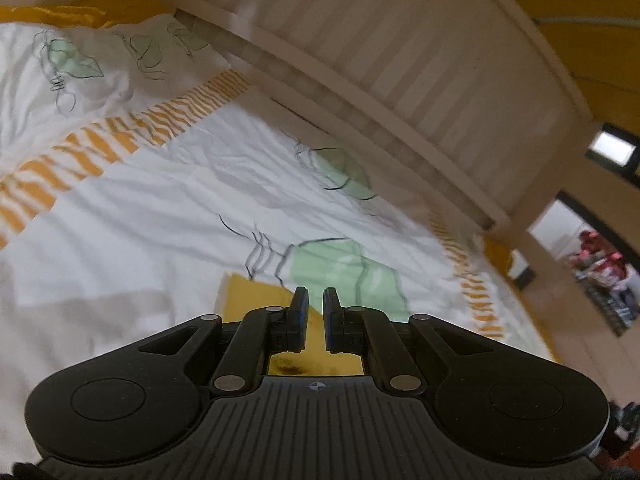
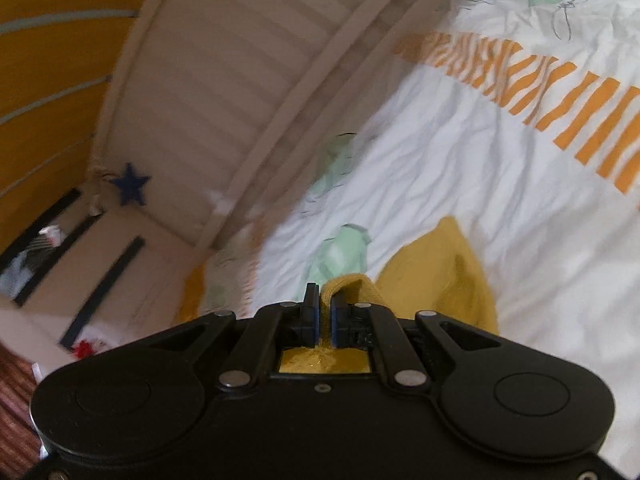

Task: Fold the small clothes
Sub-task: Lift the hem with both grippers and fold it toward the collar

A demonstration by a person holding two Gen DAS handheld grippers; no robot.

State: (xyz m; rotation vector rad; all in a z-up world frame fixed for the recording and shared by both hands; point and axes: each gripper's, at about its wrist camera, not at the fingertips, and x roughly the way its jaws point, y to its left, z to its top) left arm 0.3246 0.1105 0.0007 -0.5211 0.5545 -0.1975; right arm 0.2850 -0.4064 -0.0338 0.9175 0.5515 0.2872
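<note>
The right gripper pinches a yellow garment's ribbed edge; the left gripper — jaws slightly apart — hovers over it on the white bedspread.

Bedroom, patterned duvet, slatted bedframe

Soft, even daylight. Motion blur smears the bedspread and headboard. Fisheye curvature bends both pictures' edges.
</note>
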